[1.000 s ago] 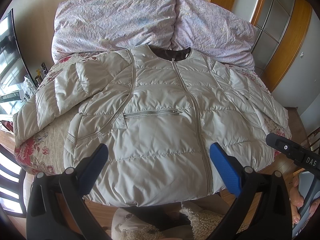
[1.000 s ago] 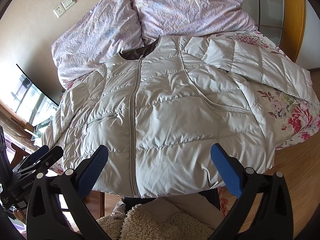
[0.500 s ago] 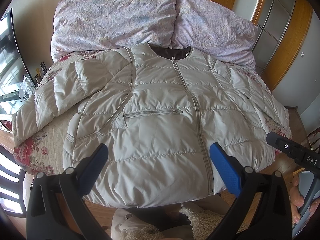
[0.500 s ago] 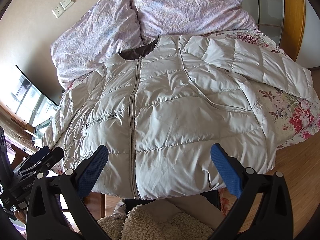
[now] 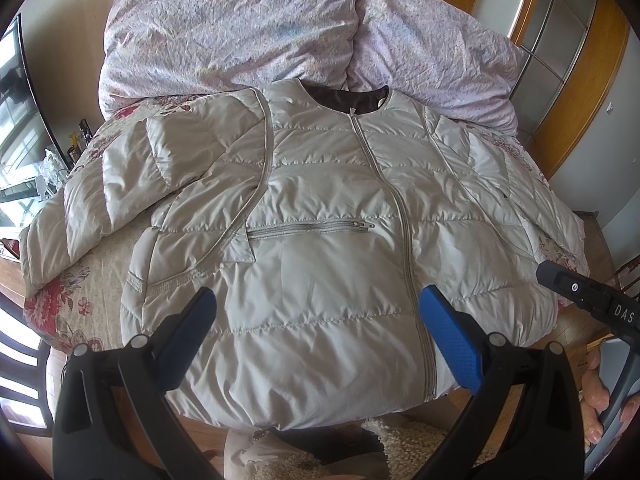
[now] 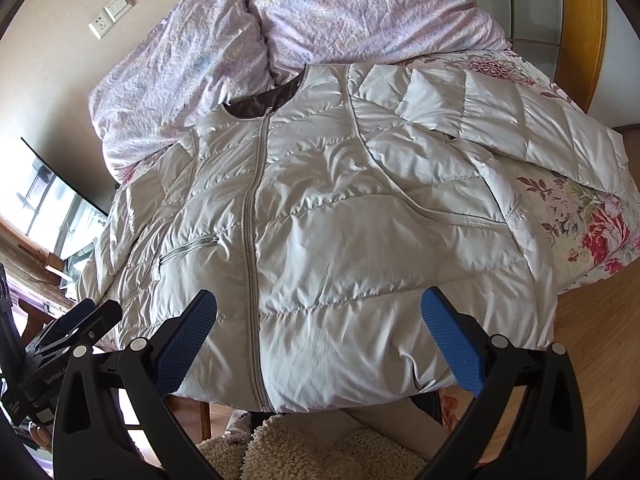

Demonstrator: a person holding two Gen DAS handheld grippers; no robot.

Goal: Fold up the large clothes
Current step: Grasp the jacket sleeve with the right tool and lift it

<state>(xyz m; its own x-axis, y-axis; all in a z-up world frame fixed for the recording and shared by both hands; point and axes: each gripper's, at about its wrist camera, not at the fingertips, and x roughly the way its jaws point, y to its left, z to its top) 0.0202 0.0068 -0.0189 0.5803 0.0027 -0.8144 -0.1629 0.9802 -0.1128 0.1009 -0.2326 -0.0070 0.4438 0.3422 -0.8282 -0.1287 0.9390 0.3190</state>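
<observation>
A pale quilted jacket (image 5: 320,240) lies zipped and front-up on the bed (image 5: 92,292), collar toward the lilac pillows (image 5: 240,28) at 12 o'clock. The left hand-held gripper (image 5: 318,336) and right hand-held gripper (image 6: 320,336) hang spread wide over its hem at 6 o'clock, holding nothing
</observation>
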